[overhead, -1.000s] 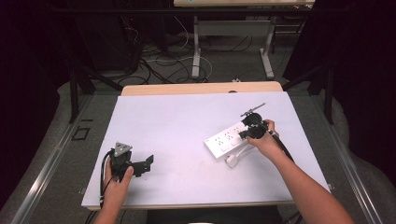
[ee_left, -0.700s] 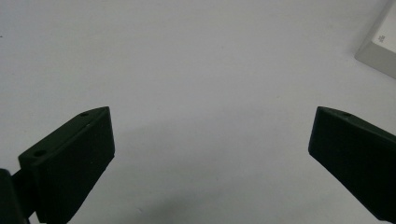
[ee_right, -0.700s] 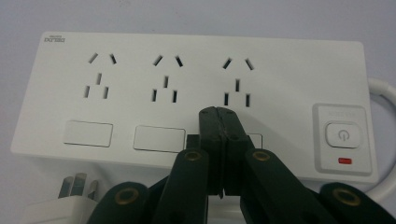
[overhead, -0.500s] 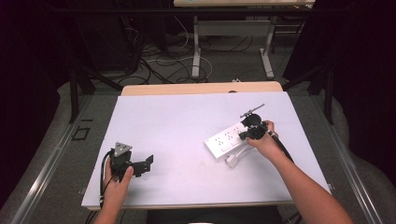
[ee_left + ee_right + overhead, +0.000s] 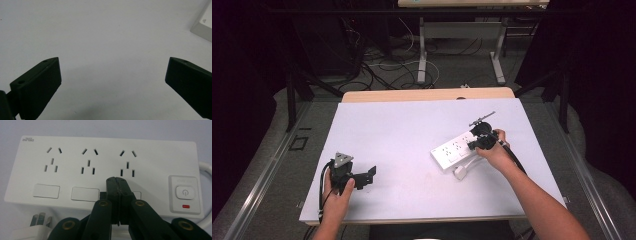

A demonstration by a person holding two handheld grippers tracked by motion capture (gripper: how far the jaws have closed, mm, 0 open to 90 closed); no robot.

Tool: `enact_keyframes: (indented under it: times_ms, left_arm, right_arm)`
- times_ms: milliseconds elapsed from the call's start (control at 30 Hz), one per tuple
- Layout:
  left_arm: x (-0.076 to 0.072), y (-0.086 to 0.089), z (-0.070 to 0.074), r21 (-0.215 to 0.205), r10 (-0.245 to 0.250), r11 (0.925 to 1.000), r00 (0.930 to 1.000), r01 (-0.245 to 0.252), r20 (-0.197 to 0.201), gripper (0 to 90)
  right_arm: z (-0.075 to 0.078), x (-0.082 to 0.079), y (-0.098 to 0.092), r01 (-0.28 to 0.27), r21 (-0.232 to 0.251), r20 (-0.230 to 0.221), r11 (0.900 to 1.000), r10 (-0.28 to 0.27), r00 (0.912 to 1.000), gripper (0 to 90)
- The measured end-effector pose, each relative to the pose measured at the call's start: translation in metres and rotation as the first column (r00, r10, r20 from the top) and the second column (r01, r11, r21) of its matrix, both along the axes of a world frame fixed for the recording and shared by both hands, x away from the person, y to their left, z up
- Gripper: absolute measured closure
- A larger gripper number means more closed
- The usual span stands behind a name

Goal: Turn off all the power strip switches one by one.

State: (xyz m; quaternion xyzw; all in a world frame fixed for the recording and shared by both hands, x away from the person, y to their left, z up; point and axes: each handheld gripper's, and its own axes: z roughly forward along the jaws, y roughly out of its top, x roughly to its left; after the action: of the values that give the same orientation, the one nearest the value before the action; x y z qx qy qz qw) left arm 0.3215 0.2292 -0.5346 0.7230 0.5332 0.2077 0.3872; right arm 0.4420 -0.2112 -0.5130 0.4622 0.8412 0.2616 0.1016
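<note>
A white power strip point(image 5: 453, 151) point(image 5: 105, 170) lies on the right part of the table, with three socket groups, small covers and a power button point(image 5: 184, 192). Its white plug point(image 5: 460, 172) point(image 5: 32, 225) rests beside it on the near side. My right gripper point(image 5: 475, 141) point(image 5: 117, 182) is shut, its two jaws pressed together with nothing between them, tips over the strip just below the third socket. At the near left, my left gripper point(image 5: 371, 175) point(image 5: 112, 75) rests on the table, jaws wide open around bare surface. A corner of the strip point(image 5: 203, 23) shows far off in the left gripper view.
The white table top point(image 5: 412, 130) has much free room in the middle and at the back. A wooden edge point(image 5: 427, 95) runs along its far side. Beyond it stand table legs and cables on the floor point(image 5: 377, 60). A cable trails from each gripper.
</note>
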Motion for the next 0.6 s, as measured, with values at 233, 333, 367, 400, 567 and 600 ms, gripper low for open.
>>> enact_keyframes:
  times_ms: [233,333,367,400,567,600]
  left_arm:
    - [0.0000,-0.0003,0.0000,0.000,0.000,1.0000,1.0000,0.000,0.003,0.4]
    - [0.0000,-0.0002,0.0001,0.000,0.000,1.0000,1.0000,0.000,0.005,0.4]
    - [-0.0002,-0.0002,0.0001,-0.001,0.001,1.0000,1.0000,-0.001,0.002,0.4]
    - [-0.0002,-0.0001,0.0001,0.000,0.000,1.0000,1.0000,0.000,0.002,0.4]
    - [-0.0001,-0.0001,0.0001,-0.001,0.001,1.0000,1.0000,-0.001,0.002,0.4]
    - [-0.0002,0.0000,0.0002,0.000,0.001,1.0000,1.0000,-0.001,0.002,0.4]
  right_arm:
    - [-0.0025,-0.0008,0.0028,0.004,-0.016,-0.011,1.000,-0.004,0.9999,90.0]
    - [-0.0026,-0.0012,0.0031,0.005,-0.016,-0.001,1.000,-0.005,1.0000,90.0]
    - [-0.0027,-0.0012,0.0030,0.007,-0.015,0.000,1.000,-0.007,1.0000,90.0]
    - [-0.0028,-0.0013,0.0030,0.008,-0.014,0.001,1.000,-0.008,1.0000,90.0]
    - [-0.0027,-0.0012,0.0026,0.005,-0.009,-0.003,1.000,-0.005,1.0000,90.0]
    - [-0.0027,-0.0011,0.0026,0.004,-0.009,-0.003,1.000,-0.004,1.0000,90.0]
